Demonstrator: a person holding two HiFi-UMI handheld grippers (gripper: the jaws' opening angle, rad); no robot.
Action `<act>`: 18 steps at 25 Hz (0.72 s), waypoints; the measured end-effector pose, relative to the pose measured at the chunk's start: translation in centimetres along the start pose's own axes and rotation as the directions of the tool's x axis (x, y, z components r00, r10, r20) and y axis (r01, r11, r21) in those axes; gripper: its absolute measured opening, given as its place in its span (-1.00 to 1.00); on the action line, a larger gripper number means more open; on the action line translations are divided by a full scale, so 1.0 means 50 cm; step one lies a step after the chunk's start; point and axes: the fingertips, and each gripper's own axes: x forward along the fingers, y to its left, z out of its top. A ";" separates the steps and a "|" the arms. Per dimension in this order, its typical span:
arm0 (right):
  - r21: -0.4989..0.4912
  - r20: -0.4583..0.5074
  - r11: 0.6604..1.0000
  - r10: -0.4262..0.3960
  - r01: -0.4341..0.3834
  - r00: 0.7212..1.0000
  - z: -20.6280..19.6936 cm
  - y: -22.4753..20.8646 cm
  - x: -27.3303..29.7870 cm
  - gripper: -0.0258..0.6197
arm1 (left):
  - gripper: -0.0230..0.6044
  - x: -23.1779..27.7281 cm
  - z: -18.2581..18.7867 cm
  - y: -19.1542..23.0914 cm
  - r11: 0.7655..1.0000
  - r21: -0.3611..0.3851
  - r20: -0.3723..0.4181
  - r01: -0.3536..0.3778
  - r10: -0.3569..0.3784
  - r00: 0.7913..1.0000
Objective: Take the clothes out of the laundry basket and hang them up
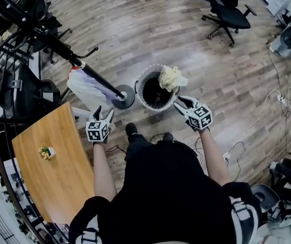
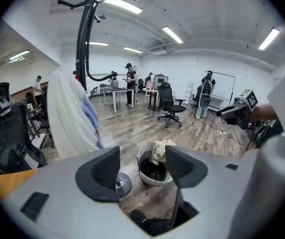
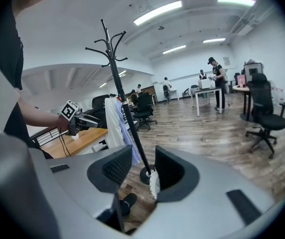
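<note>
Head view, L to R: wooden table (image 1: 54,161), coat stand (image 1: 102,80) w/ white-blue shirt (image 1: 86,90) hung on it, left gripper (image 1: 104,114) fingers spread, empty. Laundry basket (image 1: 139,93) beside stand base, cream cloth (image 1: 172,78) draped over its rim. Right gripper (image 1: 182,103) just beside basket, fingers apart, nothing pinched.

Floor (image 1: 135,29): grey-brown wood planks. Basket (image 1: 140,88): white-grey speckled wall, black inside. Cloth (image 1: 172,78) on its rim: pale yellow. Rack (image 1: 54,43): black, bearing a white and pale blue shirt (image 1: 87,89). Desk (image 1: 54,156): orange-brown wood grain. Chair (image 1: 229,6): black. Left gripper (image 1: 105,111) and right gripper (image 1: 182,103): black, with cubes of black-and-white square markers.
</note>
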 end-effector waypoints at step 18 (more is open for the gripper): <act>0.094 0.097 0.968 -0.241 0.232 0.966 -0.085 -0.145 -0.191 -0.50 | -0.01 0.129 0.125 -0.309 0.959 0.152 -0.012 0.241 -0.242 0.970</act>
